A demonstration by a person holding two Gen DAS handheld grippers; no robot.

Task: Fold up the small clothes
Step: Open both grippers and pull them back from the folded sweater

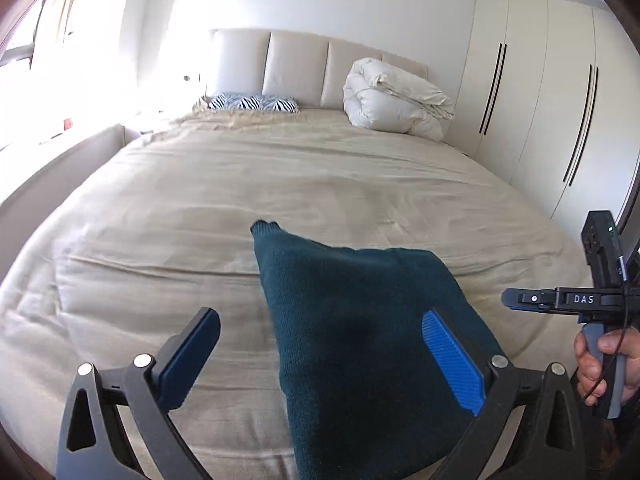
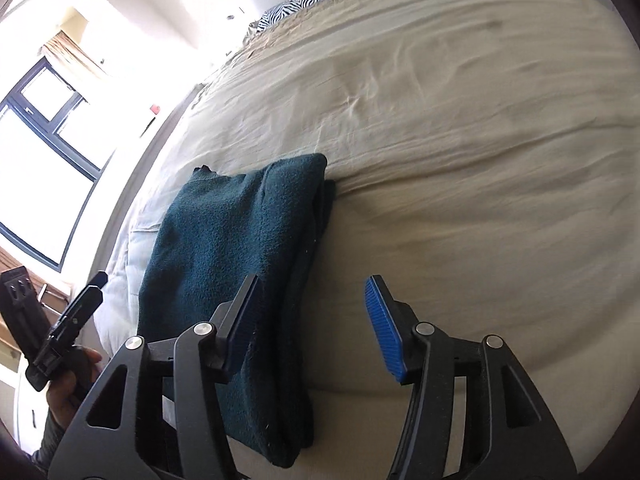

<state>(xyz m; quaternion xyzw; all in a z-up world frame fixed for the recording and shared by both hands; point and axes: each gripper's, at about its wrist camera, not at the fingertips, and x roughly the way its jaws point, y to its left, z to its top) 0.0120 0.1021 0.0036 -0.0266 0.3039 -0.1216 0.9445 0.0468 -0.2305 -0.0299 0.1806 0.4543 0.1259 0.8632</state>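
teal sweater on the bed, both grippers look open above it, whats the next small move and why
Probably draw both grippers back and check the fold. The teal sweater lies on the bed already doubled over, its layers stacked along one edge. The left gripper and right gripper both stand open with nothing pinched. One corner still pokes out at the far end, so a light tuck there may follow.

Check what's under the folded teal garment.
The teal garment lies folded on the beige bedspread; its own lower layers show at the right edge. Anything else beneath is covered.
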